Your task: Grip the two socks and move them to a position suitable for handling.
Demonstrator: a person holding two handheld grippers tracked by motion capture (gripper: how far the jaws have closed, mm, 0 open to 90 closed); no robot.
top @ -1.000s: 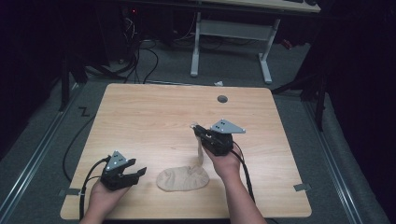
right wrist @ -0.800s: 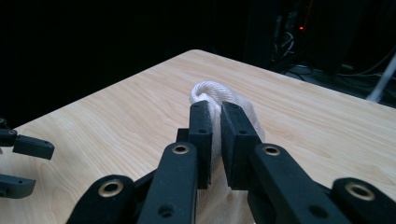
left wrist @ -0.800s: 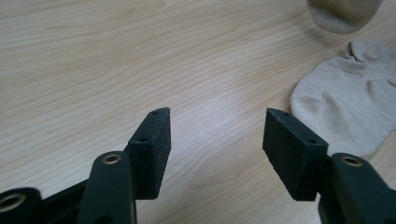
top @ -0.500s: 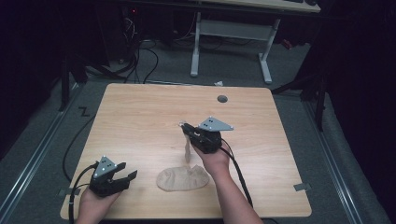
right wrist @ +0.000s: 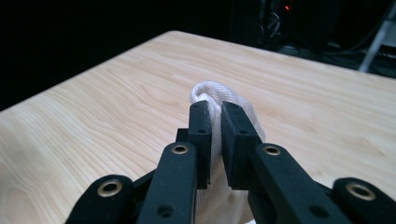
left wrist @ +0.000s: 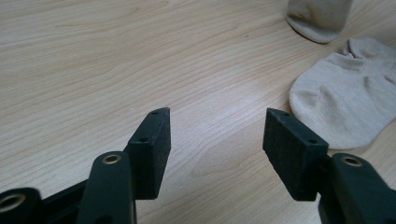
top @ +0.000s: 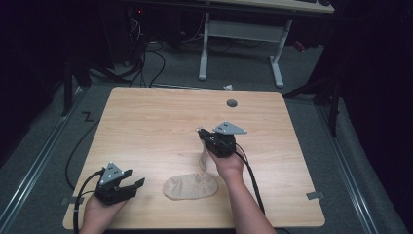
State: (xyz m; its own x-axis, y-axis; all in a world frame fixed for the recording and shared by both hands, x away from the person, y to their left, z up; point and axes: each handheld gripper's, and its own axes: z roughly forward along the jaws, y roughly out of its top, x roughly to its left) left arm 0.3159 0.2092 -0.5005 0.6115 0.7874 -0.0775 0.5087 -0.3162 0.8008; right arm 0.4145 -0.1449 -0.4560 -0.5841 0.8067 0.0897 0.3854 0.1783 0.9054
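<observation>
At the near left corner of the desk (top: 146, 122), the left tool (top: 134, 185) rests low in the person's left hand (top: 100, 214), its cable looping off the desk edge. Its jaws stand apart with nothing between them; in the left gripper view they frame bare wood, with both socks off to the right.

Further right, a beige sock (top: 190, 186) lies flat near the front edge, well clear of the left tool and just left of the person's right forearm. The left gripper view shows it (left wrist: 348, 100) as a rounded shape on the wood.

Above it, a second sock (top: 203, 158) hangs straight down from the right tool (top: 203, 138), its lower end close above the flat sock. The right tool is clamped on this sock's cuff: in the right gripper view the jaws pinch the ribbed fabric (right wrist: 212, 95), which bulges above them.

A small grey round cap (top: 232, 103) sits in the desk near its far edge.
</observation>
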